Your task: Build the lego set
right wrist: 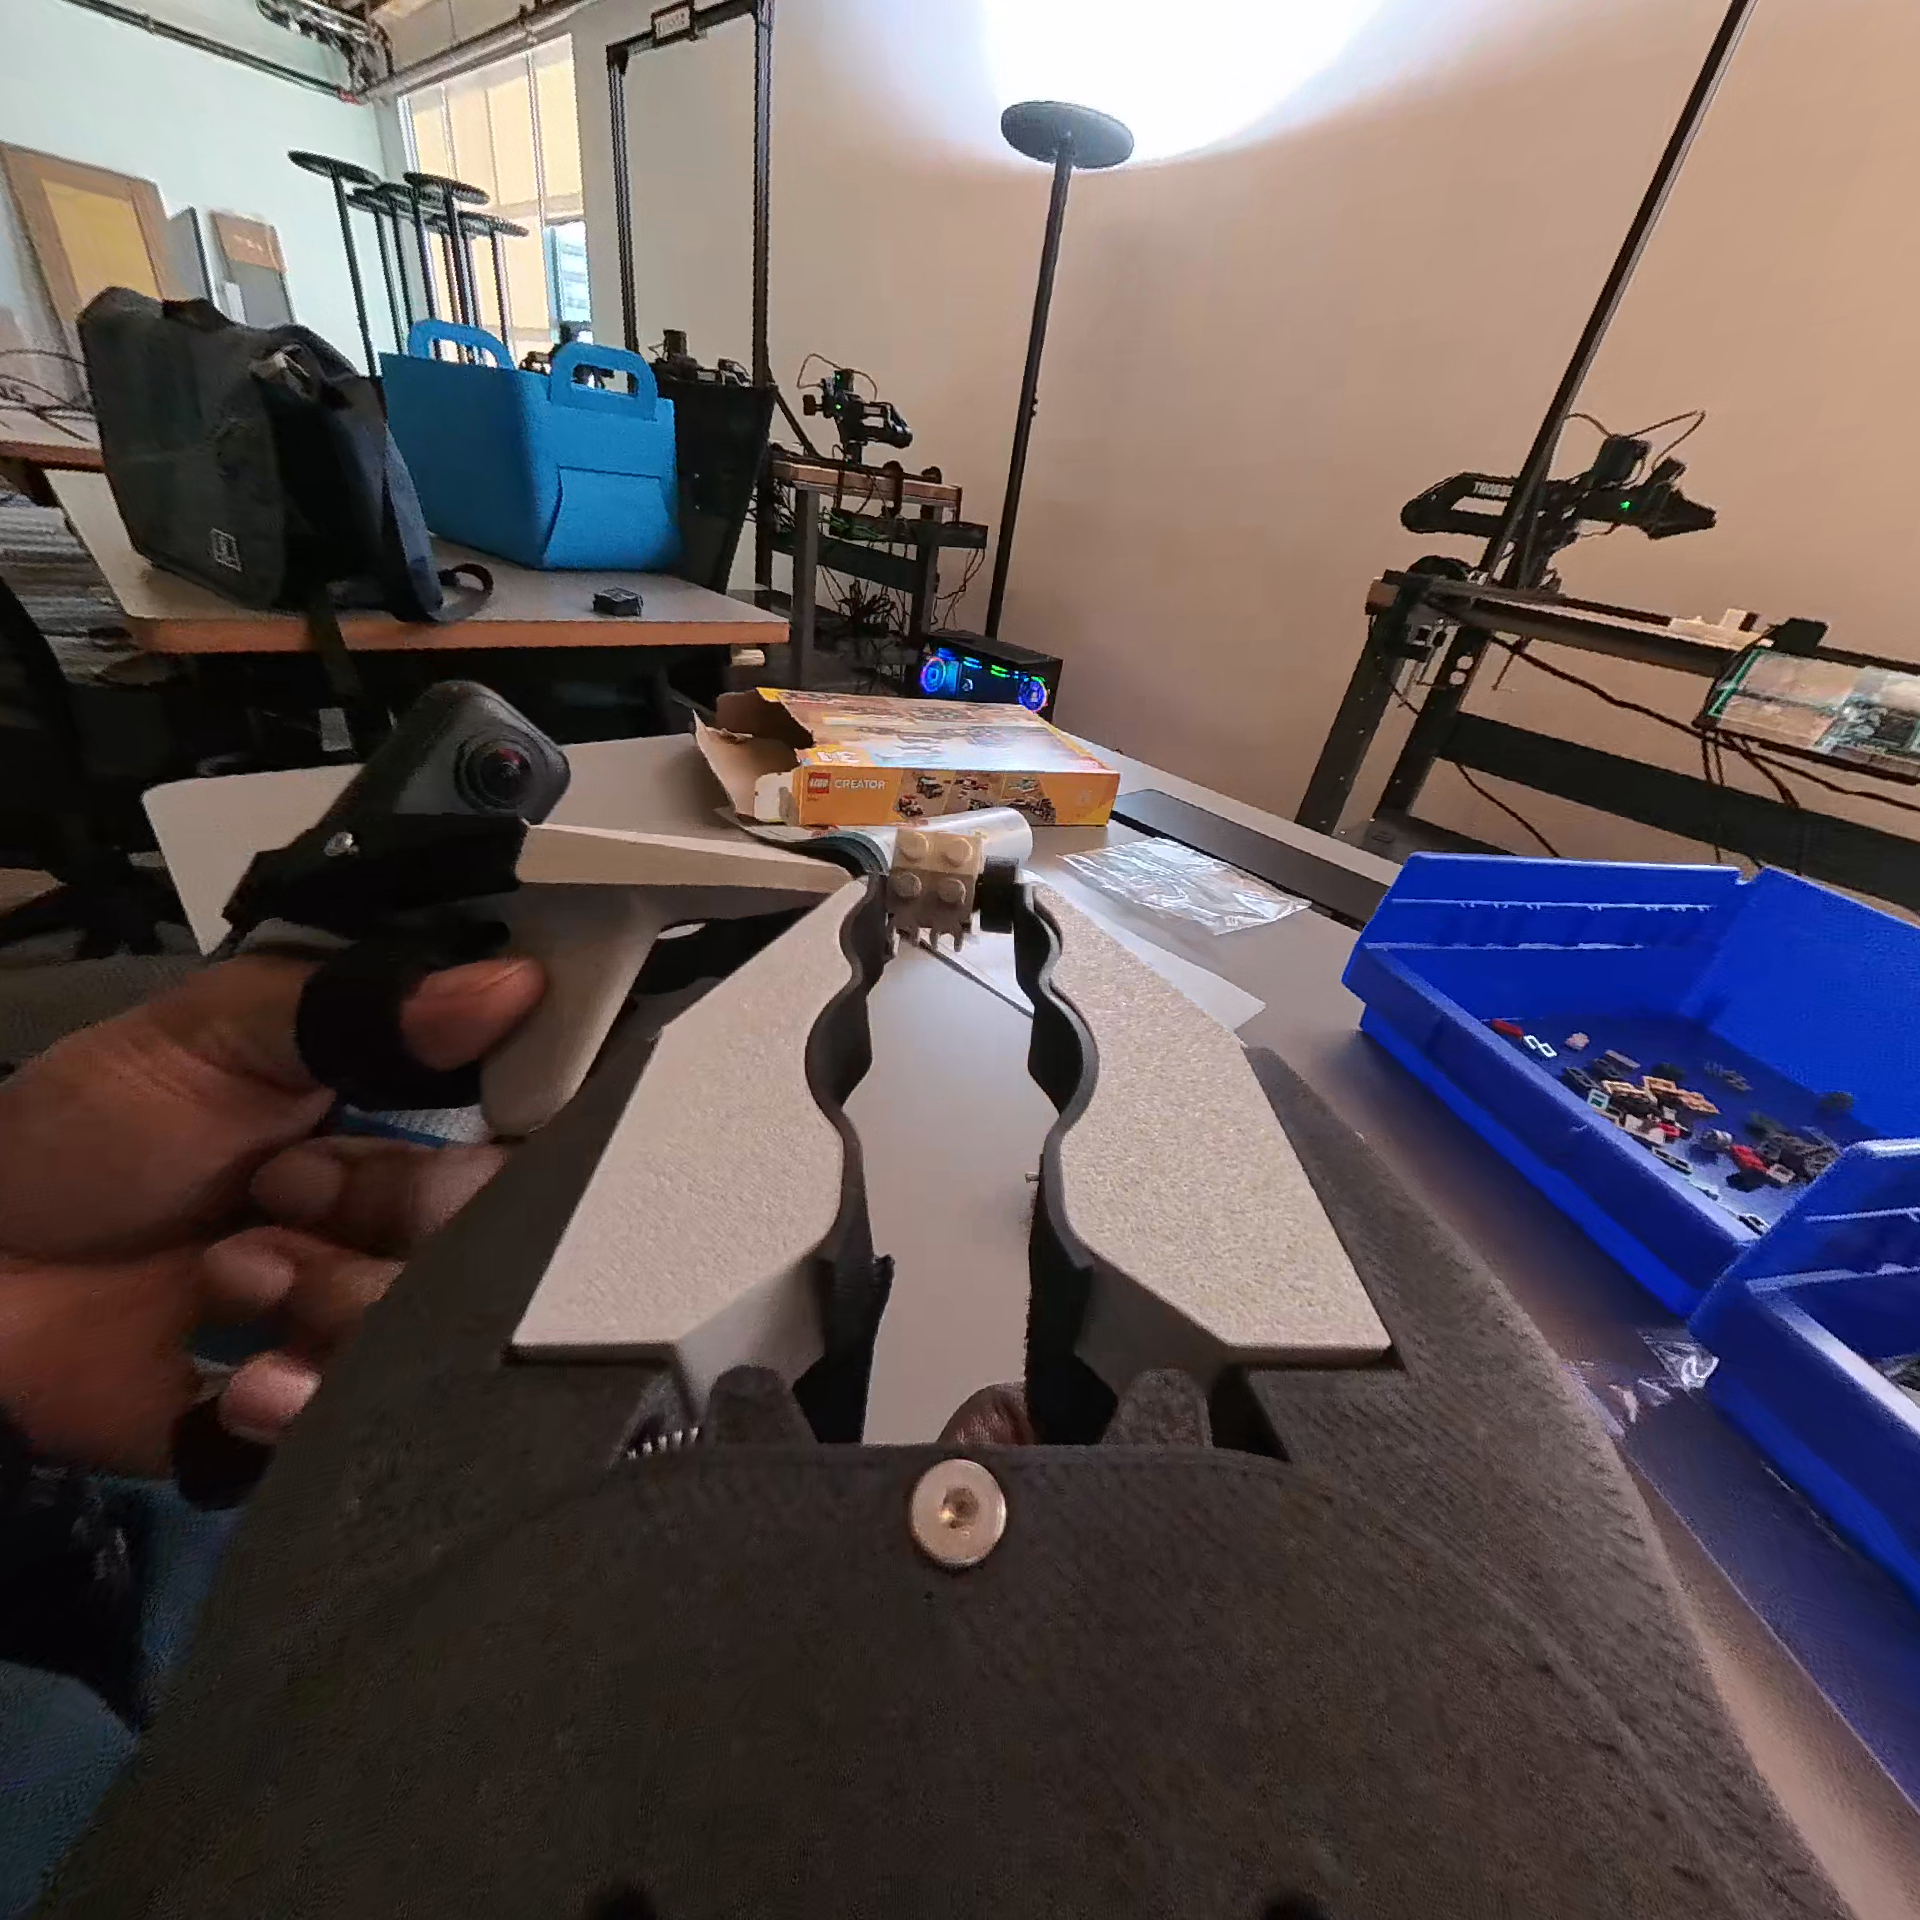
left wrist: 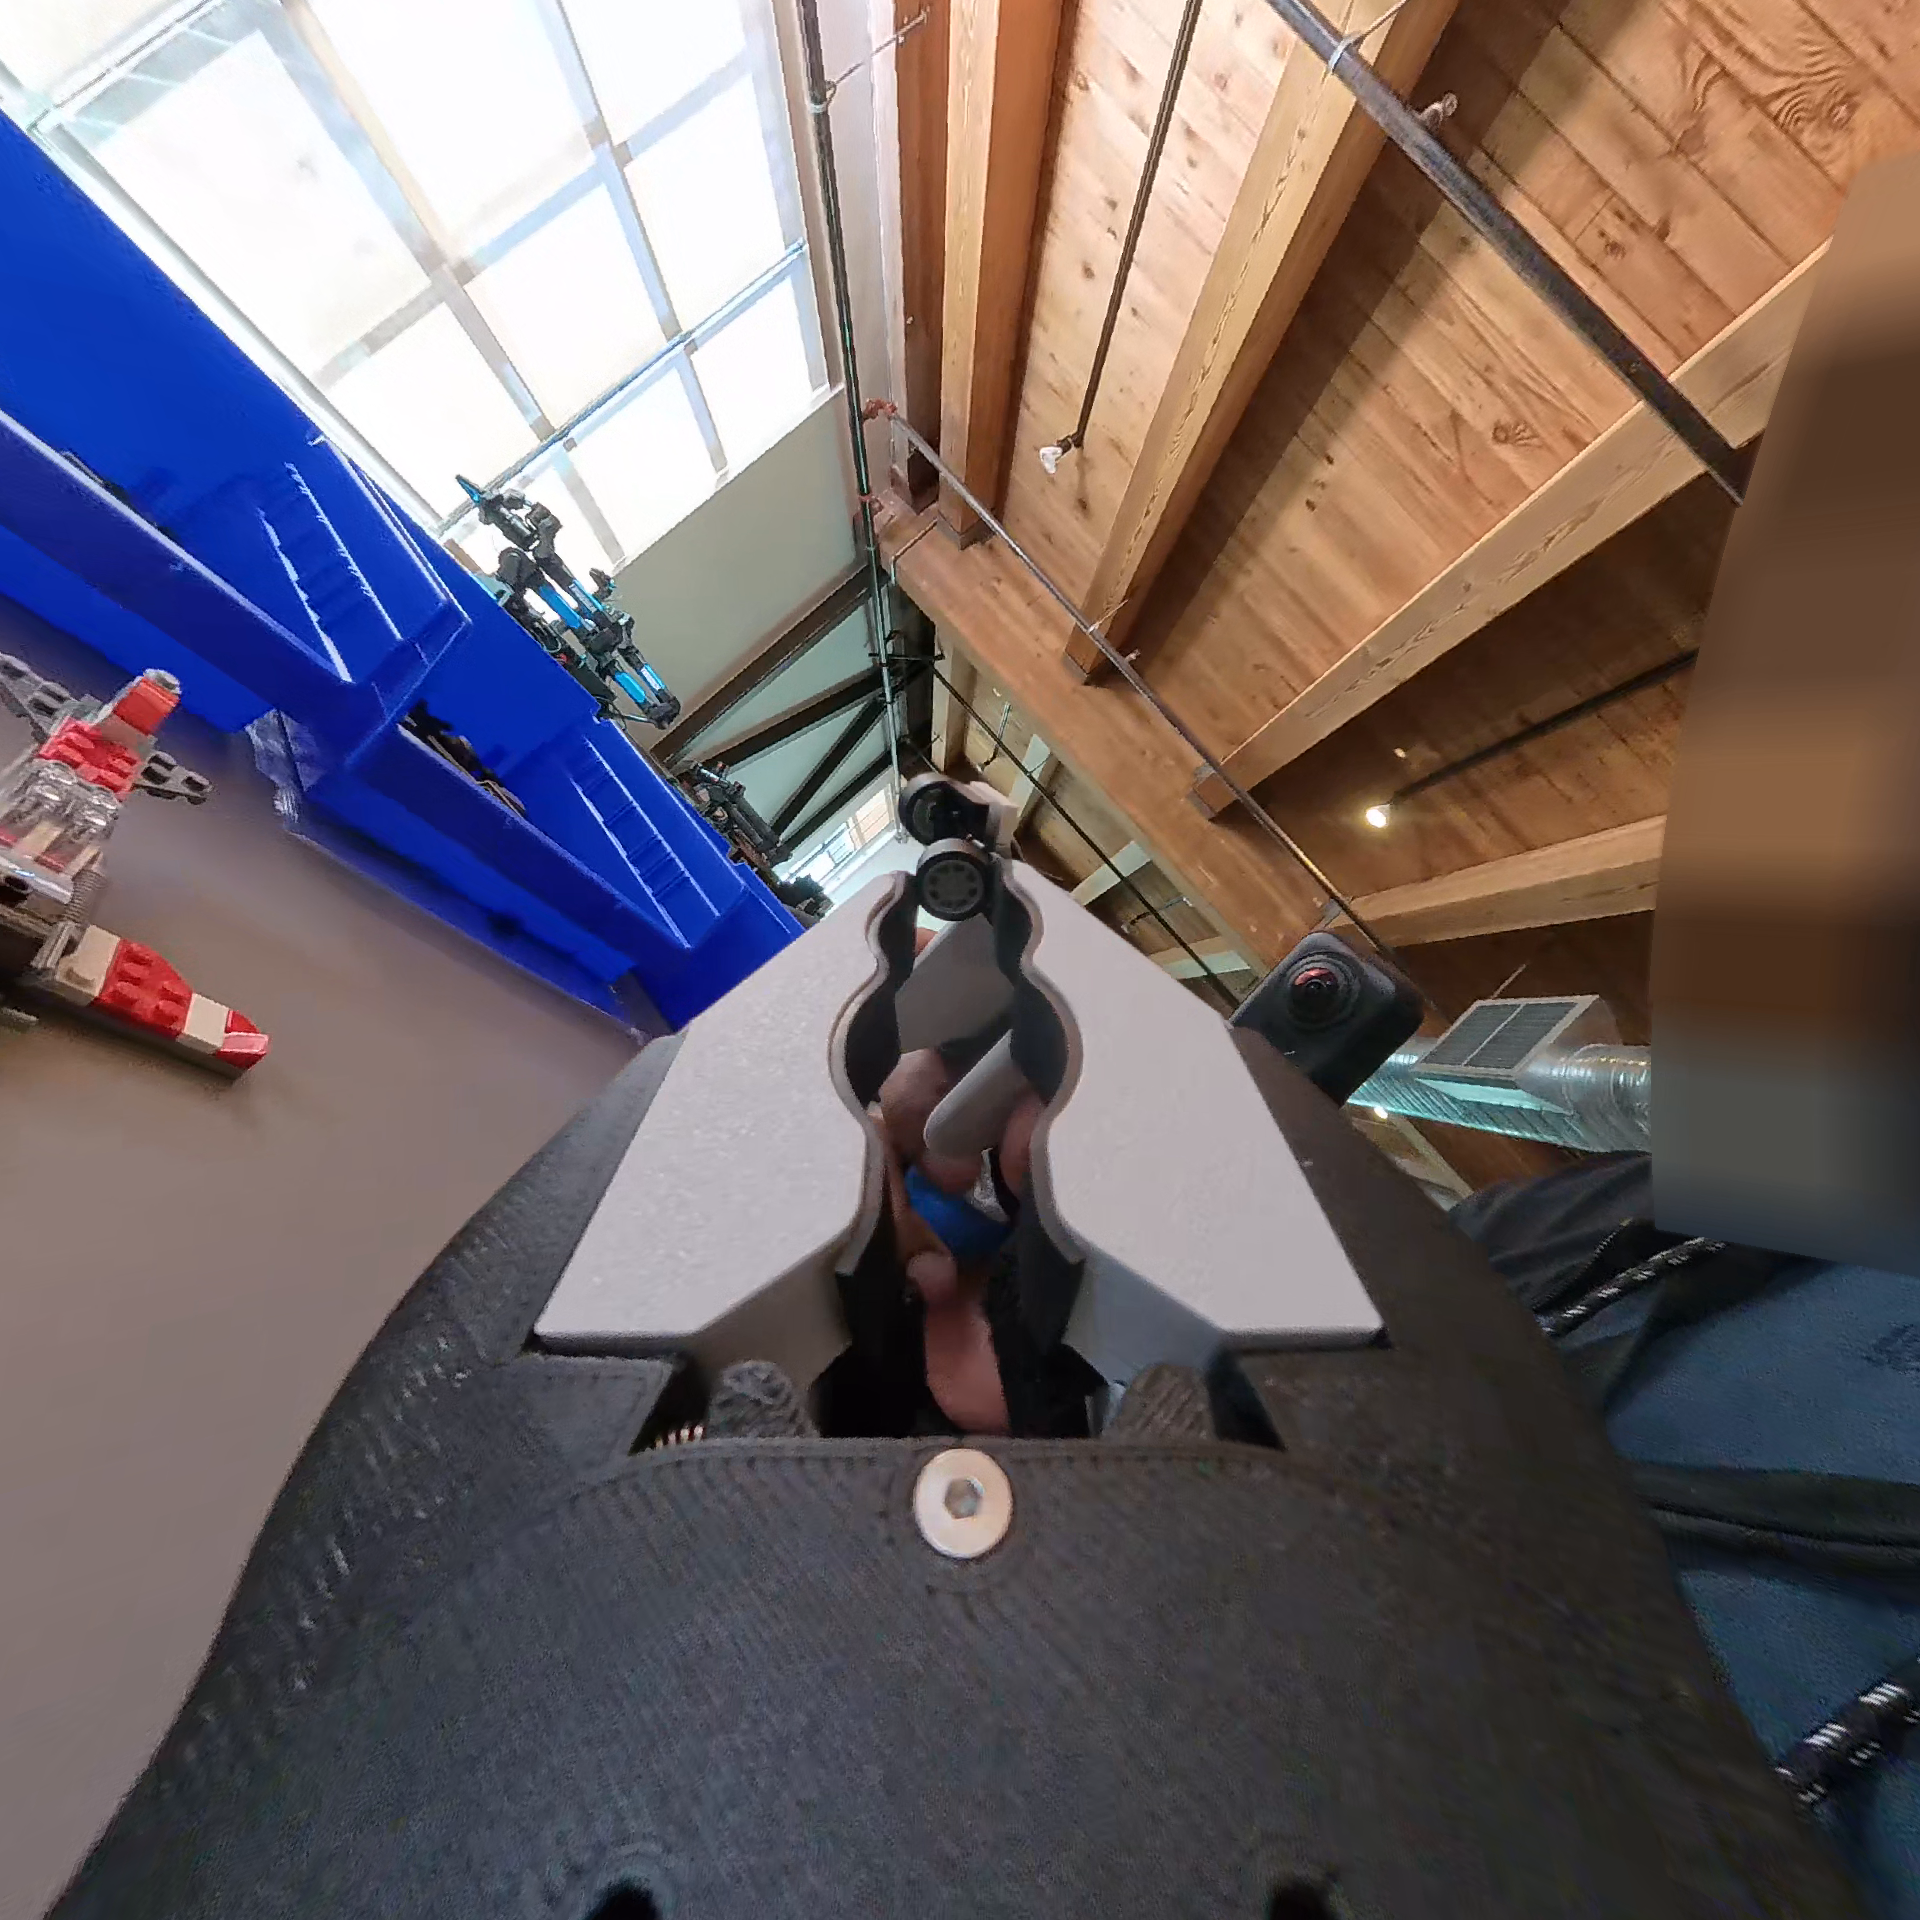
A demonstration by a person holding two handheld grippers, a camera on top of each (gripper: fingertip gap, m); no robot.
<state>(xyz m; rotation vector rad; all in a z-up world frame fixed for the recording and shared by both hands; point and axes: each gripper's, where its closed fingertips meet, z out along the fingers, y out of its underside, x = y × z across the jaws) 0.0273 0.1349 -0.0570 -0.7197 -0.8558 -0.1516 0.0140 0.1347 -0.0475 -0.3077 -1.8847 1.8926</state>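
Observation:
My right gripper (right wrist: 945, 902) is shut on a small wheel assembly (right wrist: 933, 875), a tan studded brick with a black wheel (right wrist: 1003, 896) on its right side, held above the grey table (right wrist: 1299, 1101). My left gripper (left wrist: 951, 896) is shut on the same wheel assembly (left wrist: 948, 881), pinching a black wheel with a grey hub; a second wheel (left wrist: 928, 805) sits just beyond. In the right wrist view the left gripper (right wrist: 831, 871) comes in from the left and its tip meets the brick. A partly built red and grey lego model (left wrist: 114, 883) stands on the table at far left.
Blue bins (right wrist: 1621, 997) at the right hold several loose lego pieces (right wrist: 1683, 1122); they also show in the left wrist view (left wrist: 436, 707). A yellow lego box (right wrist: 935, 779) and a clear plastic bag (right wrist: 1174, 883) lie behind the grippers. A person's hand (right wrist: 208, 1122) holds the left gripper. Less than 4 cm separates the two grippers' tips.

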